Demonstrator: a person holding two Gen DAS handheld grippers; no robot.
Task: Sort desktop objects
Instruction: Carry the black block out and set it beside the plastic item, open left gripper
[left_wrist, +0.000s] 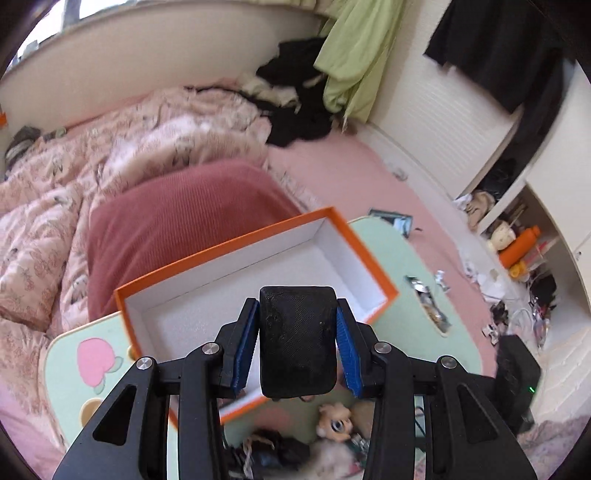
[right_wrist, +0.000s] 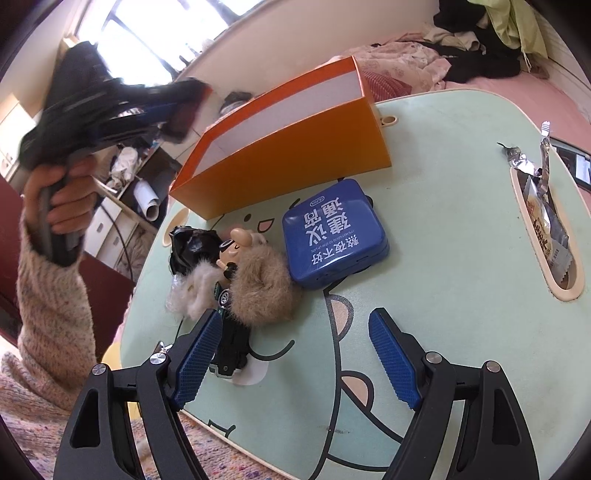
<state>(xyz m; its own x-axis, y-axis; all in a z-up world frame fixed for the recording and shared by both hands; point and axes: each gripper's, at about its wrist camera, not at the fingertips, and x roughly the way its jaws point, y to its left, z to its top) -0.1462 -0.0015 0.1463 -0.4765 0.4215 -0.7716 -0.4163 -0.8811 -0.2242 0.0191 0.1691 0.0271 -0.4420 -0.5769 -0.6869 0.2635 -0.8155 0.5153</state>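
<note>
One orange box (left_wrist: 258, 295), one tin (right_wrist: 334, 232), perhaps two scrunchies (right_wrist: 264, 286).

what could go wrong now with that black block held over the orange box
1. The left gripper pinches the black textured plastic block only at its side edges, so it could slip before it is over the open orange cardboard box.
2. The box is light-looking and empty inside; a dropped block or a bump may push it along the mint-green cartoon table.
3. The open right gripper sits close to the fluffy beige scrunchie; moving could drag it.
</note>
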